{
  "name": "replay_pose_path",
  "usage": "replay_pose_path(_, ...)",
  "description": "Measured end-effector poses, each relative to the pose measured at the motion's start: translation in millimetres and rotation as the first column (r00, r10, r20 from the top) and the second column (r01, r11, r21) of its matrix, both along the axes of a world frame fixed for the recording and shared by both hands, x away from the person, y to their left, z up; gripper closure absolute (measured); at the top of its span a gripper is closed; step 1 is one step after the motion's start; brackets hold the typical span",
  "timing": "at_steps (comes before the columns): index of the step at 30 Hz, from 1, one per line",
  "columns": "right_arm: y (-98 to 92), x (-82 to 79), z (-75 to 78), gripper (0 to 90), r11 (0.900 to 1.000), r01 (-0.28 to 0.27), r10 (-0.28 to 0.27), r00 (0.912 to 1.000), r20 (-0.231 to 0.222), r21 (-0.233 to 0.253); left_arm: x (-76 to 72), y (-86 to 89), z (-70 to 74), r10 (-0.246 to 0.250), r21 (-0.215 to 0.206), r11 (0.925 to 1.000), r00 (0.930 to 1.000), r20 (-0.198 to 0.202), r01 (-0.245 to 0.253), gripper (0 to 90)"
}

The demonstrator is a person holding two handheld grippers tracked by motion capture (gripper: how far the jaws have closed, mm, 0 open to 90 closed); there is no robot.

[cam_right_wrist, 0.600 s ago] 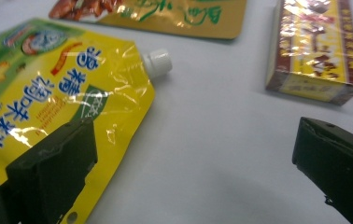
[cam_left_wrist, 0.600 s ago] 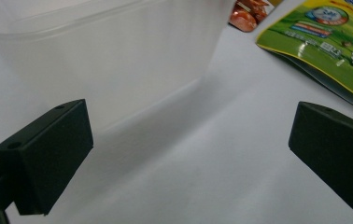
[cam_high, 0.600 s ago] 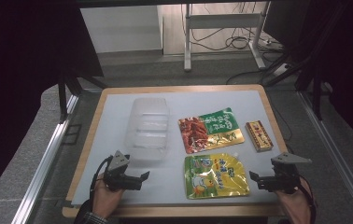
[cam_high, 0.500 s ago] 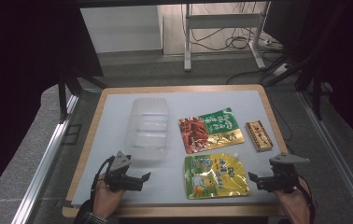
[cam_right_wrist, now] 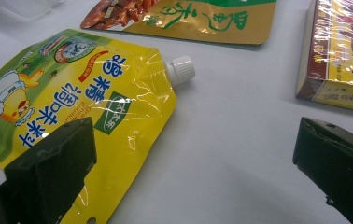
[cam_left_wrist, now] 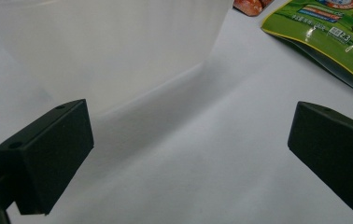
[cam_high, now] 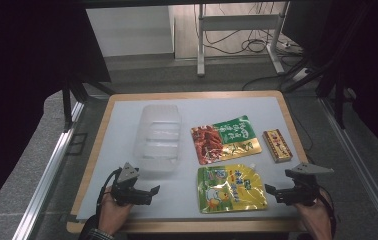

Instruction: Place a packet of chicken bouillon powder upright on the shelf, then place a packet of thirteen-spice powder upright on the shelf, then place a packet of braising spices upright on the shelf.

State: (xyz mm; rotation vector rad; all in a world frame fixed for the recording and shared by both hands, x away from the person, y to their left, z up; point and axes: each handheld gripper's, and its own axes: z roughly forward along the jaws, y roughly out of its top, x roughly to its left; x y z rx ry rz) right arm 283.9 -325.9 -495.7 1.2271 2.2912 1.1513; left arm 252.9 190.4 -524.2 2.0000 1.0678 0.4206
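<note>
1. A yellow and green pouch (cam_high: pixel 231 188), printed with a cartoon figure and fitted with a white cap (cam_right_wrist: pixel 180 70), is seen at lower centre.
2. A red, green and gold packet (cam_high: pixel 225 139) is seen above it.
3. A brown and yellow box (cam_high: pixel 277 145) is seen at right.
4. A clear, colourless container (cam_high: pixel 158 137) is seen at centre left.
5. Black jaws are seen on both grippers.

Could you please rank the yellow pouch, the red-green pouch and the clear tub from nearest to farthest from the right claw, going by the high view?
From the right claw:
1. Yellow pouch, just beside its tips.
2. Red-green pouch, farther up the table.
3. Clear tub, across on the left.
</note>
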Motion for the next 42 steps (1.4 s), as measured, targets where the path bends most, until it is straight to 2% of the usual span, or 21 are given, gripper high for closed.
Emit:
replay_pose_path(4,-0.4,0.2,-0.2,0.0,1.000,0.003,-0.003,1.0000,0.004,0.003,-1.5,-0.9,2.4,0.001,-0.006,1.0000,0.9999,0.013,-0.001,0.4)
replay_pose_path(7,-0.4,1.0,-1.1,0.0,1.000,0.004,-0.004,1.0000,-0.003,-0.006,-3.5,-3.6,4.7,-0.006,0.004,1.0000,0.9995,0.033,0.006,0.4)
replay_pose_path(20,-0.4,0.8,-0.3,0.0,1.000,0.009,-0.009,1.0000,0.002,-0.008,-3.9,-7.4,5.5,-0.027,-0.001,0.9996,0.9989,0.037,0.027,0.4)
replay_pose_path(27,-0.1,0.9,-0.8,0.0,1.000,0.007,-0.007,1.0000,-0.003,-0.013,-4.5,-11.4,6.9,-0.056,-0.012,0.9983,0.9978,0.034,0.057,0.8)
replay_pose_path(31,0.2,1.2,-1.1,0.0,1.000,0.004,-0.004,1.0000,-0.004,-0.016,-5.6,-16.6,7.3,-0.072,0.011,0.9973,0.9967,0.038,0.072,6.9)
replay_pose_path(35,0.5,1.1,-0.9,0.0,1.000,0.003,-0.003,1.0000,-0.002,-0.015,-7.2,-24.8,7.7,-0.113,0.036,0.9931,0.9929,0.039,0.111,13.5)
replay_pose_path(42,0.7,1.0,-0.8,0.0,1.000,-0.001,0.001,1.0000,0.001,-0.016,-8.6,-34.3,10.0,-0.153,0.028,0.9881,0.9875,0.040,0.152,25.7)
